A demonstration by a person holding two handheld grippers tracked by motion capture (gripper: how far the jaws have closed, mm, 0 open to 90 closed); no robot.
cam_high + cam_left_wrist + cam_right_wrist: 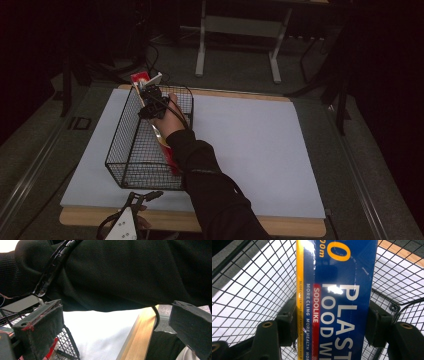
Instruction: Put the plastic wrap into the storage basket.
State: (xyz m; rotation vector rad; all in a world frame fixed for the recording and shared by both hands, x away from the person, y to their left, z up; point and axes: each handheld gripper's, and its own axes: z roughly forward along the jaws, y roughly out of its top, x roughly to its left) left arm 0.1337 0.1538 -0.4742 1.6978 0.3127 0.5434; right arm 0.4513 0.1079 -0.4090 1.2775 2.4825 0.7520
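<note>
A blue box (337, 297) marked "PLASTIC FOOD W…", "SODOLIKE", "MORE CLING" is clamped betw. the right gripper (332, 325) pads, inside the wire basket (127, 150). Left gripper (117, 325) is held spread wide, nothing gripped, at the table (135, 340) edge.

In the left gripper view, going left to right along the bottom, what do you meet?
Left jaw pad → wire basket → white table cover → wooden table edge → black cable → right jaw pad.
</note>
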